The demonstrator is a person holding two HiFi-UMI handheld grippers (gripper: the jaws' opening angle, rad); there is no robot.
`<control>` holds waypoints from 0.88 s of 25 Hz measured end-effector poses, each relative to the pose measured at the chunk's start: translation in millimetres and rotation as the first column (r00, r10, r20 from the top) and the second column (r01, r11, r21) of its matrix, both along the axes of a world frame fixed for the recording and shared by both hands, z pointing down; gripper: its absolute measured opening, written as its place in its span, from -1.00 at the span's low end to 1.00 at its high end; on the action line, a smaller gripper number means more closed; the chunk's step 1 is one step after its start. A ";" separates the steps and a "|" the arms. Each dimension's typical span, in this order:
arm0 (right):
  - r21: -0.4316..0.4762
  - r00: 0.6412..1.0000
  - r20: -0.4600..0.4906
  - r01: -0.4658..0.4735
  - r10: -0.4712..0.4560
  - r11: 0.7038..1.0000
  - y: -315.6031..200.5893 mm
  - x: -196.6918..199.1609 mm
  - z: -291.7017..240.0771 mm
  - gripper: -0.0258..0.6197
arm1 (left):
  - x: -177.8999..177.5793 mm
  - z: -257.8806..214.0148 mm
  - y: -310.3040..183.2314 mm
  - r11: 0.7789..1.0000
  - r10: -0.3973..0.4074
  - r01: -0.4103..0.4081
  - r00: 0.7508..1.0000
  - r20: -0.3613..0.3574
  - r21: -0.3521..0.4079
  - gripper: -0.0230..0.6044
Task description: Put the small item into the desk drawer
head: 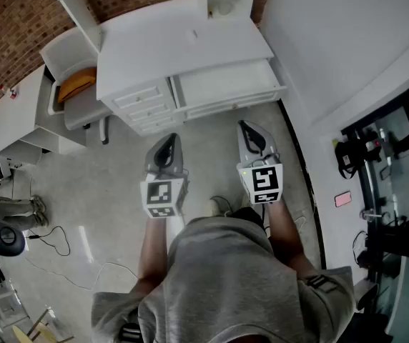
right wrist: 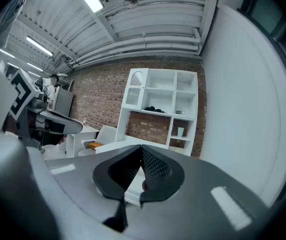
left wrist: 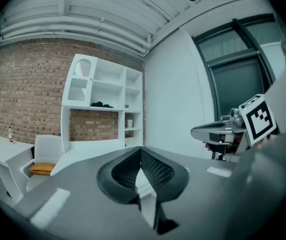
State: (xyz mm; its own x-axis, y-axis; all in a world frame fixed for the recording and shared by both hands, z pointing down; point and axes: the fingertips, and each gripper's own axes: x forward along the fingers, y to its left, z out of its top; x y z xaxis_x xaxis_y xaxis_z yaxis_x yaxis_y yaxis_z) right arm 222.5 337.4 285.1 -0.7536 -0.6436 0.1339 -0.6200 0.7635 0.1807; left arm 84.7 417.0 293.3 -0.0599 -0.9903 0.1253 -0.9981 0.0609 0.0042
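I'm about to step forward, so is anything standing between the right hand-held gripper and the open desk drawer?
Nothing visible: only bare floor lies between the right hand-held gripper and the open drawer.

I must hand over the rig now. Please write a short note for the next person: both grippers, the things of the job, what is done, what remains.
Left gripper: shut, nothing between its jaws, held about level.
Right gripper: shut; a tiny reddish speck shows low between its pads, too small to name.
Desk drawer: pulled out of the white desk, ahead of both grippers; no item seen in it.
Done: drawer is open.
Left: find the small item, probably at the right jaws, and put it in.
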 end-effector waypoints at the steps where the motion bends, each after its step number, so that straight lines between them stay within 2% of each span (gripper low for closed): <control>1: 0.001 1.000 0.002 0.003 -0.003 1.000 1.6 -2.7 -1.0 -0.91 | -2.7 -0.8 1.1 1.000 -0.001 0.001 1.000 0.002 0.001 -0.89; 6: -0.009 0.999 0.030 0.024 -0.023 1.000 10.7 -16.6 -6.5 -0.91 | -16.3 -5.0 7.6 1.000 -0.010 0.010 1.000 0.008 0.003 -0.89; 11: -0.009 0.999 0.015 0.042 -0.042 0.999 9.9 -27.5 -6.8 -0.91 | -25.4 -9.4 8.6 1.000 -0.028 0.028 1.000 0.006 0.013 -0.89; 22: -0.013 0.998 0.010 0.066 -0.065 0.998 -19.0 -53.6 -4.8 -0.91 | -48.9 -4.4 -10.6 0.998 -0.061 0.061 0.998 0.015 -0.011 -0.89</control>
